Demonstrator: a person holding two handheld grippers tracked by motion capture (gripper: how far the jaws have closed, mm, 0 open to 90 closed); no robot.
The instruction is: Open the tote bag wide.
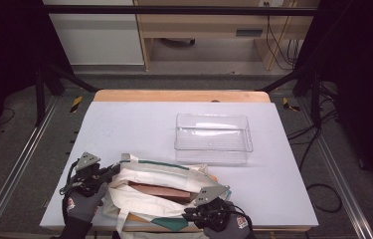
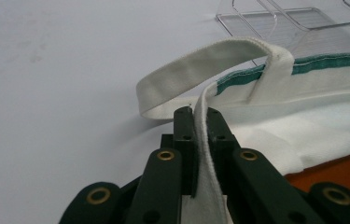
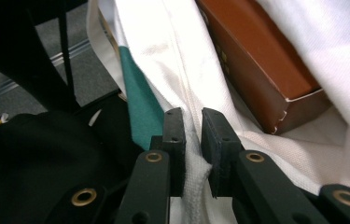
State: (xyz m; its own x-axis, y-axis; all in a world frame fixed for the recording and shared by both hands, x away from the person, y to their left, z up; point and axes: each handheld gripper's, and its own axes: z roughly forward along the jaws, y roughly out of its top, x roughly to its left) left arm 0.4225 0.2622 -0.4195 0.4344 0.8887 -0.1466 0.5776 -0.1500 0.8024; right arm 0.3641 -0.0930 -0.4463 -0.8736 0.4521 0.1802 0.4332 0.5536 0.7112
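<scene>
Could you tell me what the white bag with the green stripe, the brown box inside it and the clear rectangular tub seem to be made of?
White bag with the green stripe: woven cotton canvas by its look, matte, with visible weave and stitched webbing handles.
Brown box: probably cardboard with a smooth, slight sheen; a frayed corner shows a pale edge.
Clear rectangular tub: rigid transparent plastic, glossy, with highlights on its rim.

One tote bag (image 1: 161,186), one brown box (image 1: 160,191), one clear bin (image 1: 213,132)

White tote bag (image 1: 164,181), open, table's near edge

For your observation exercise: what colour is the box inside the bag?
Reddish brown; the box shows best in the right gripper view, lying in the white bag.
</scene>
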